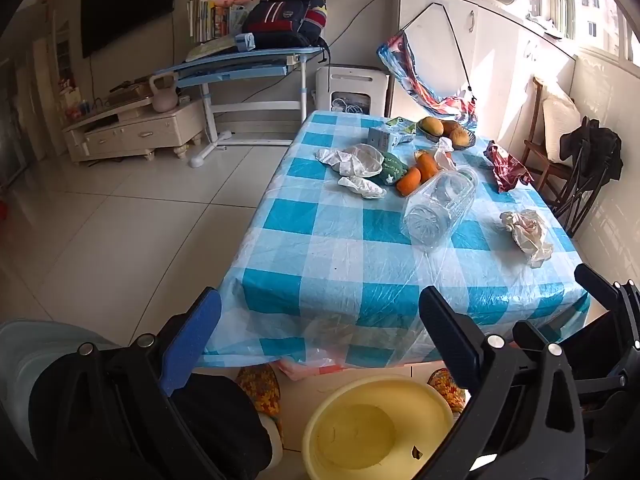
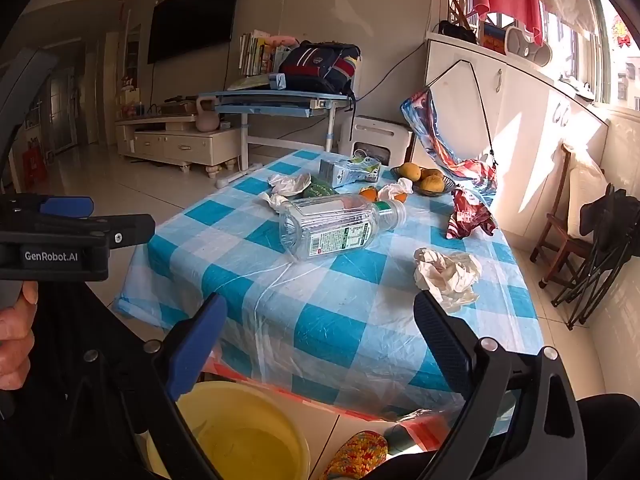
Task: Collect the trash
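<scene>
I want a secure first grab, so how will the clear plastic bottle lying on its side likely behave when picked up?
The clear plastic bottle looks empty, so it is probably light. Its thin, see-through walls may flex or dent under the fingers. Lying on its side on the glossy plastic table cover, it could slide or roll away if nudged before it is gripped.

Bare checked cloth is lying open along the table's point(image 1: 320, 248) near edge, lower centre; the toppled clear bottle point(image 1: 438, 204) is blocking mid-table.

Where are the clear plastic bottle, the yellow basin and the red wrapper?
Clear plastic bottle point(image 2: 340, 226): right wrist view, on its labelled side.
Yellow basin point(image 1: 360, 432): left wrist view, on its inner floor.
Red wrapper point(image 1: 506, 168): left wrist view, on its crumpled middle.
</scene>
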A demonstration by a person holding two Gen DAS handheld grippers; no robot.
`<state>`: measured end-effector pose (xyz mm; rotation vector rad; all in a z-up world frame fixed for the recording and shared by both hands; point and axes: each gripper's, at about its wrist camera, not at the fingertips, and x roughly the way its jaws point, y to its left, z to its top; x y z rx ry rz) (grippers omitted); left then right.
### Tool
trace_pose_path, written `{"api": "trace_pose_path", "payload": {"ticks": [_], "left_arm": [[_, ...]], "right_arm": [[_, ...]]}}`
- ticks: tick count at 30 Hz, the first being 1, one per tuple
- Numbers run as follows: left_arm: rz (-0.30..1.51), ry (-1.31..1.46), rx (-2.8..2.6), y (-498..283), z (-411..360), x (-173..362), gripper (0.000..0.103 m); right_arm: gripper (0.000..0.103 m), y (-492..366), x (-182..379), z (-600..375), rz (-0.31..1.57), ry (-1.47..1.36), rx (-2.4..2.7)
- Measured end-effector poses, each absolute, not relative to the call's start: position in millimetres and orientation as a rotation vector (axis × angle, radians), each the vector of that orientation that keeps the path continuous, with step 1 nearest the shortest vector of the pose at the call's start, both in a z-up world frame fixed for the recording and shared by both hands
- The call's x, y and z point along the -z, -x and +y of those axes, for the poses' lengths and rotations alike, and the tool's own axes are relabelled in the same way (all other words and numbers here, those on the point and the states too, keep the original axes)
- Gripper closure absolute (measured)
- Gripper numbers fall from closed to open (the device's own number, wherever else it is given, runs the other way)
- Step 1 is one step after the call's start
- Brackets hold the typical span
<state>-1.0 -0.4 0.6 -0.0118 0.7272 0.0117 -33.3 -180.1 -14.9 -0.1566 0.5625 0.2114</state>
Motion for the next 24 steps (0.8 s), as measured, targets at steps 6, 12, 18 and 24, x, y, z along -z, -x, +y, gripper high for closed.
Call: {"api": "trace_pose_path", "payload": {"ticks": [6,12,18,24], "left_arm": [[0.746,0.028,-0.012,0.0,0.6,0.4,0.007],[0.751,0.022,-0.014,-2.2,1.3,-1.7,0.007],[0.750,0.019,-0.017,-2.8,-1.2,4.2,0.007],[0.751,0.014,-0.018,-3.1,-1.8,3.7,0.007]], "right_arm": [[0.012,32.6,15.1,-183.8,0.556,0.135,-0.200],[0.012,30.9,20.7,-185.5,0.562,0.125,-0.210],[0.012,31.3,17.3,-188.2,0.565,0.118,-0.214],[0.012,30.5,17.8,-188.7,0.565,0.117,-0.212]]}}
